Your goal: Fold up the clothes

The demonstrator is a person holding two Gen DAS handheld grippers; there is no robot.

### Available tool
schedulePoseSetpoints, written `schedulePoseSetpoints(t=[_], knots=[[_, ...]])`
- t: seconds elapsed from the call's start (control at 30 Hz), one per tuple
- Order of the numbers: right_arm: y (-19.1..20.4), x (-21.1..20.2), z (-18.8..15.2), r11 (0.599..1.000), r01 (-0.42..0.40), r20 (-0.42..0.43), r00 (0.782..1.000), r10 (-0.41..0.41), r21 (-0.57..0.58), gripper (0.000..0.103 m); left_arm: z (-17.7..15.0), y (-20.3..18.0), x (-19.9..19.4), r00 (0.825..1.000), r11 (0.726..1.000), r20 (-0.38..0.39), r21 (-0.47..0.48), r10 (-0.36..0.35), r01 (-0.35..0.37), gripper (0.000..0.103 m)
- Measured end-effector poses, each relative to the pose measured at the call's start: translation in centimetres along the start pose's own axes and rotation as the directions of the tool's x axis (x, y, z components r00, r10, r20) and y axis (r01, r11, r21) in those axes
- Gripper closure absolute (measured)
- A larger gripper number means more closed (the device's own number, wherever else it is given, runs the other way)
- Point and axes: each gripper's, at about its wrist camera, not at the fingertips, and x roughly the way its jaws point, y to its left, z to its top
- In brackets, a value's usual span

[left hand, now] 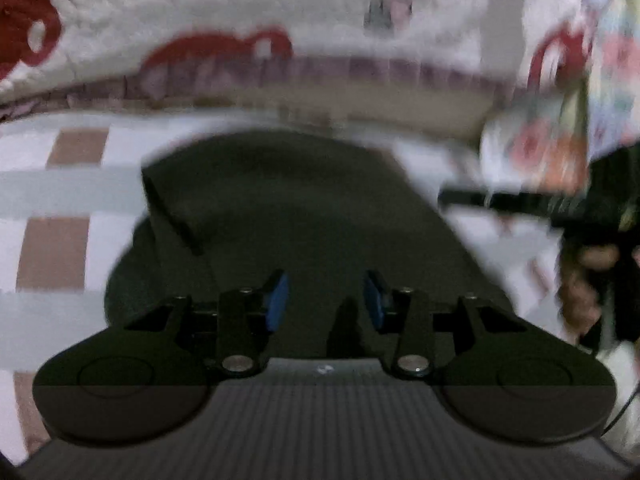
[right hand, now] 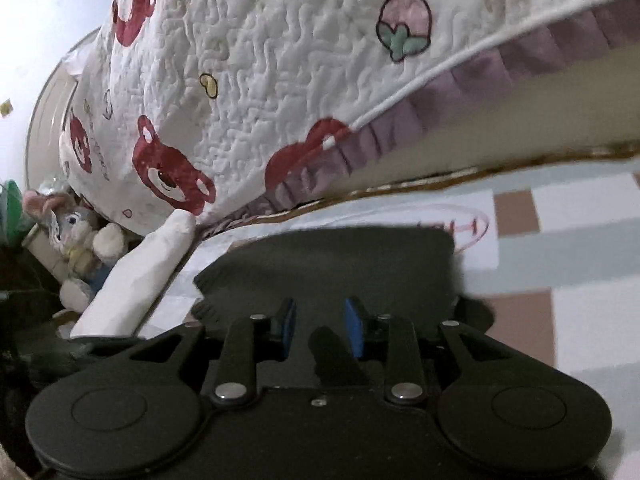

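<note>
On the checked sheet (left hand: 60,200) that covers the bed, a dark garment (left hand: 296,208) lies spread, its far edge toward the quilt (left hand: 200,8) along the back. In the left wrist view, which is blurred, a flap on its left side lies turned in over the body, so it looks at least partly folded. Whether more folds are wanted, or this is the finished shape being patted down, I cannot settle from here.

The left gripper (left hand: 326,300) hangs low over the near part of the garment, jaws parted, blue pads showing, nothing between them. At the far right of that view a hand (left hand: 588,276) shows, holding the other tool, I judge.

The right gripper (right hand: 320,326) sits at the near edge of the garment, jaws likewise apart and empty, cloth lying just under and ahead of them. From this side the garment's far edge looks straight, with a square far-right corner (right hand: 448,240). To the left a white roll (right hand: 140,272) leans against the quilt, with a plush rabbit (right hand: 76,236) beyond it at the bed's edge.

If another fold is due, my advice is to have both grippers pinch the near edge at matching spots, taking the layers together, and lift evenly so the cloth does not skew. Keep it clear of the roll.
</note>
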Motion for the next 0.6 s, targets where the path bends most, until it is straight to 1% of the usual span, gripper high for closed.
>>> schedulePoseSetpoints(t=[0.03, 0.1, 0.13, 0.17, 0.2, 0.3, 0.37, 0.43, 0.47, 0.53, 0.6], knots=[[0.0, 0.4, -0.7, 1.0, -0.006, -0.008, 1.0, 0.006, 0.005, 0.071, -0.5, -0.2, 0.2, 1.0, 1.0, -0.022, 0.013, 0.012, -0.011, 0.068], [0.6, 1.3, -2.1, 0.998, 0.045, -0.03, 0.998, -0.046, -0.052, 0.071, -1.5, -0.7, 0.6, 0.997, 0.999, -0.066, 0.04, 0.036, -0.033, 0.067], [1.3, 1.7, -3.0, 0.994, 0.056, -0.045, 0.997, -0.061, -0.091, 0.07, -2.0, -0.9, 0.8, 0.995, 0.997, -0.086, 0.053, 0.051, -0.047, 0.067], [1.9, 2.1, -3.9, 0.989, 0.067, -0.06, 0.995, -0.076, -0.131, 0.069, -2.5, -1.0, 0.2, 0.991, 0.994, -0.094, 0.063, 0.095, -0.089, 0.067], [2.4, 2.3, -4.6, 0.988, 0.063, -0.073, 0.995, -0.074, -0.142, 0.068, -3.0, -1.3, -0.4, 0.985, 0.988, -0.1, 0.079, 0.143, -0.136, 0.065], [3.6, 1.9, -5.5, 0.98, 0.084, -0.081, 0.992, -0.1, -0.183, 0.067, -4.6, -1.8, -2.0, 0.981, 0.984, -0.092, 0.065, 0.169, -0.164, 0.064], [4.1, 1.8, -5.9, 0.968, 0.107, -0.079, 0.989, -0.128, -0.225, 0.066, -4.8, -1.8, -2.6, 0.98, 0.984, -0.089, 0.051, 0.177, -0.173, 0.063], [4.6, 2.3, -6.0, 0.943, 0.137, -0.08, 0.983, -0.168, -0.303, 0.065, -4.4, -1.7, -2.6, 0.98, 0.983, -0.087, 0.064, 0.178, -0.173, 0.061], [4.8, 2.6, -5.9, 0.936, 0.152, -0.078, 0.98, -0.186, -0.317, 0.065, -4.3, -1.7, -2.6, 0.98, 0.983, -0.086, 0.069, 0.178, -0.173, 0.061], [5.2, 3.3, -5.7, 0.92, 0.184, -0.077, 0.972, -0.223, -0.346, 0.064, -4.3, -1.4, -2.5, 0.982, 0.985, -0.084, 0.047, 0.167, -0.164, 0.061], [5.8, 4.0, -5.5, 0.901, 0.216, -0.079, 0.961, -0.263, -0.376, 0.064, -4.4, -0.9, -2.6, 0.986, 0.988, -0.068, 0.016, 0.154, -0.154, 0.057]])
